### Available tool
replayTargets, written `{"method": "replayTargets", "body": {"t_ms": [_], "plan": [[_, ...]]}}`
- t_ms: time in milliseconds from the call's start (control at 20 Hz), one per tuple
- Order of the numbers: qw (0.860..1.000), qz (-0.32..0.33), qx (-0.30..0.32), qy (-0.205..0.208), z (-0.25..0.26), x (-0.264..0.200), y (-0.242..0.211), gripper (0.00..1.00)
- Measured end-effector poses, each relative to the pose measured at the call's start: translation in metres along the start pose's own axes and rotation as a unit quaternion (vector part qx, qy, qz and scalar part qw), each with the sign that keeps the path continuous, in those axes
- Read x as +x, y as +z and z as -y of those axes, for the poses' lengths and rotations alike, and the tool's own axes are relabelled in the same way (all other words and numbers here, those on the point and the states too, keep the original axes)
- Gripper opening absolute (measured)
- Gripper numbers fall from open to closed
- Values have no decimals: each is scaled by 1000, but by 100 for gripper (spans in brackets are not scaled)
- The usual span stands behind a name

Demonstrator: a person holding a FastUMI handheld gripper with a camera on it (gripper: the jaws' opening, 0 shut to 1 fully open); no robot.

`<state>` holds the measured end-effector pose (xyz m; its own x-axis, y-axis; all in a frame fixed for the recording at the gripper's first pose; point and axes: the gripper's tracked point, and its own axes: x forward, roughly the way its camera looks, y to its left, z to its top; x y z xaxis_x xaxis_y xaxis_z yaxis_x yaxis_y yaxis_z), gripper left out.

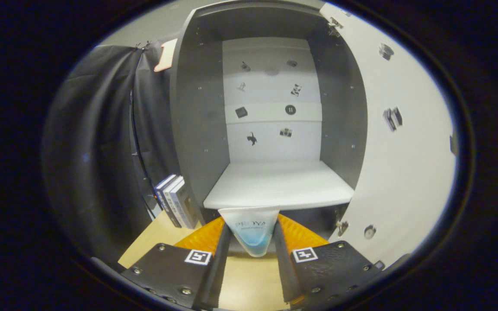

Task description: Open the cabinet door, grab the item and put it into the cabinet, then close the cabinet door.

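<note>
The gripper [251, 242] holds a white tube [251, 231] between its two fingers [221, 259]; both black pads press against the tube's sides, so the jaws are closed to a narrow gap around it. The tube is white at its broad end and blue toward its tapered end, with printed lettering on its face. It is raised in front of the cabinet [197, 129], its broad end level with the front edge of the white shelf [279, 185], and it is not yet resting on that shelf. The cabinet is dark grey on its side walls, with a white back panel [270, 138] carrying several small dark stickers. The cabinet door [409, 142] stands fully open to the right of the opening; its inner face is white, with hinges visible at its upper and lower corners and a few small marks on it. To the left of the cabinet, a few books [175, 201] stand upright against its outer wall. A light wooden tabletop [154, 242] lies beneath the gripper, and the books stand on it.
</note>
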<state>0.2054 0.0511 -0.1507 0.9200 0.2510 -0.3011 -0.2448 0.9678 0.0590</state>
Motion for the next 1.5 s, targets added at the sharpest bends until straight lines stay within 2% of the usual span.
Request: {"method": "replayTargets", "body": {"t_ms": [200,400,600,750,1250,1350,1500], "plan": [[1000,6,19,1,12,38,44,53],[1000,12,28,-2,22,85,68,53],[999,-9,39,-24,43,128,62,53],[999,-21,40,-28,45,142,55,54],[998,-35,31,-33,45,151,43,55],[998,-34,31,-35,45,149,44,58],[998,-14,33,-44,46,136,53,78]]}}
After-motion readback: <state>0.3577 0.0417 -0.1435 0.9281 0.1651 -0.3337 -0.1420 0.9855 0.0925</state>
